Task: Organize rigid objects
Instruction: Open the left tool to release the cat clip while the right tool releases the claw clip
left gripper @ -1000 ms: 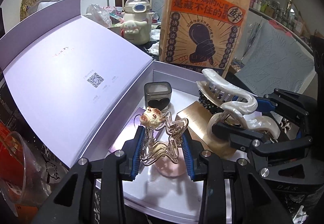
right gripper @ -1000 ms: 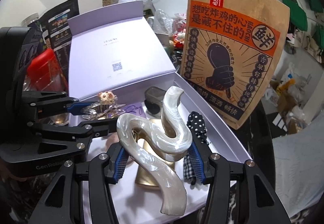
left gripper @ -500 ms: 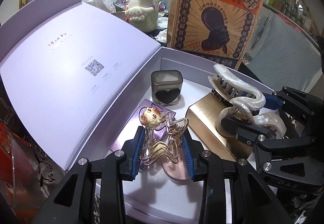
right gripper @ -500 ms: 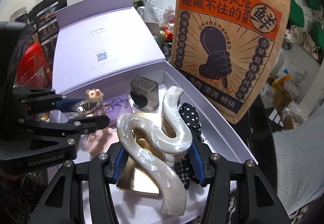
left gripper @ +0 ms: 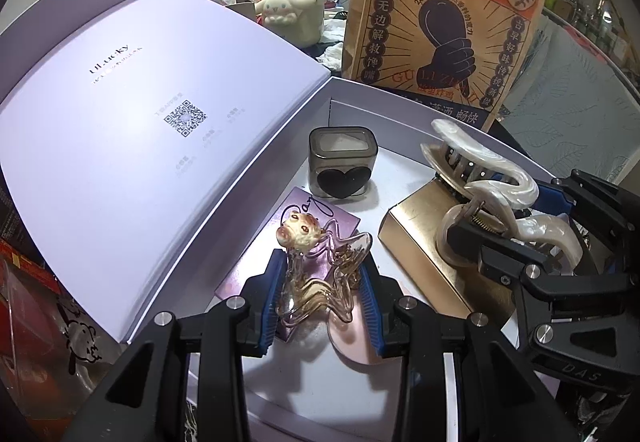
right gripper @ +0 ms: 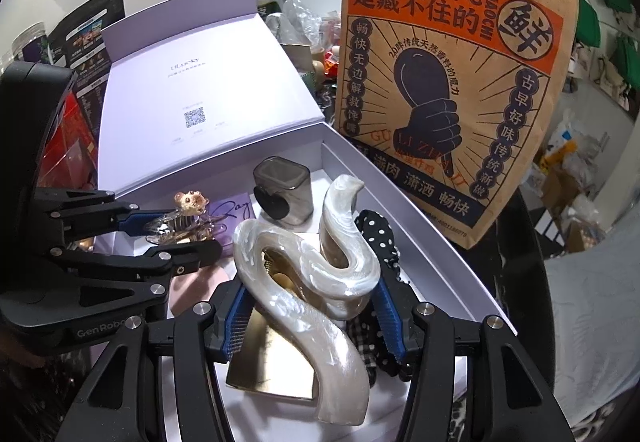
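My left gripper [left gripper: 324, 278] is shut on a clear wavy hair claw with a small cream animal head [left gripper: 320, 266], held low over the open lavender box [left gripper: 352, 94]. It also shows in the right wrist view [right gripper: 180, 220]. My right gripper [right gripper: 310, 298] is shut on a pearly white wavy hair claw [right gripper: 320, 266], held over a gold box [right gripper: 276, 358] inside the lavender box [right gripper: 420, 226]. The white claw also shows in the left wrist view [left gripper: 488, 178].
In the box lie a smoky case with a black heart [left gripper: 342, 168], a purple card [left gripper: 320, 214], a pink disc [left gripper: 352, 338] and a polka-dot scrunchie [right gripper: 376, 238]. The lid [left gripper: 140, 146] stands open at left. A brown paper bag [right gripper: 448, 82] stands behind.
Both grippers have moved forward and lower into the box with their claws held; the box contents look closer and larger.
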Tool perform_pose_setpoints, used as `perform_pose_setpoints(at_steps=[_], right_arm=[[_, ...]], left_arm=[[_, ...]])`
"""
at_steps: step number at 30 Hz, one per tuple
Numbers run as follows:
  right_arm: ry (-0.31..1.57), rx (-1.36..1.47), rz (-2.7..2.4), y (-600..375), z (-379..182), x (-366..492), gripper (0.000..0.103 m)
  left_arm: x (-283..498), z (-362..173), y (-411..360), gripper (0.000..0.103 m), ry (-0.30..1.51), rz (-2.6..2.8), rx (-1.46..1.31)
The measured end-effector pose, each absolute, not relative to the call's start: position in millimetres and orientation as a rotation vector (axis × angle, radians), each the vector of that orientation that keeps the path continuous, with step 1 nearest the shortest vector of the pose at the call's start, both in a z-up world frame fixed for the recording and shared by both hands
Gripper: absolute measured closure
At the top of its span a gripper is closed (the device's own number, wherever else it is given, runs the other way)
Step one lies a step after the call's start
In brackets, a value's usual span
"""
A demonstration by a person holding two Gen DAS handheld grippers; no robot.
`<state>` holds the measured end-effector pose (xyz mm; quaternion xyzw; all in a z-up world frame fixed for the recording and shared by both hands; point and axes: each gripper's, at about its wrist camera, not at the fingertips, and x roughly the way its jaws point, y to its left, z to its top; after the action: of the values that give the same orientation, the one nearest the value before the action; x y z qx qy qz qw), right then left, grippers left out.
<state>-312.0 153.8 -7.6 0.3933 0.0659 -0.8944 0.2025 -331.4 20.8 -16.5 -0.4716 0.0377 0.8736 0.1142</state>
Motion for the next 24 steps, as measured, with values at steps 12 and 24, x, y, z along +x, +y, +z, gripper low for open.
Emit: perform_pose_setpoints(at_steps=[12,24], right_arm=[[0.160,1.119,-2.510,158,-7,-315,0.046],[0.224,1.107,-2.582,165,-2,-312,0.041]], left_arm=[[-334,-18,23,0.068,0.139,2.585,-1.392],[-333,-18,30,0.068,0.200,2.580,-1.368]])
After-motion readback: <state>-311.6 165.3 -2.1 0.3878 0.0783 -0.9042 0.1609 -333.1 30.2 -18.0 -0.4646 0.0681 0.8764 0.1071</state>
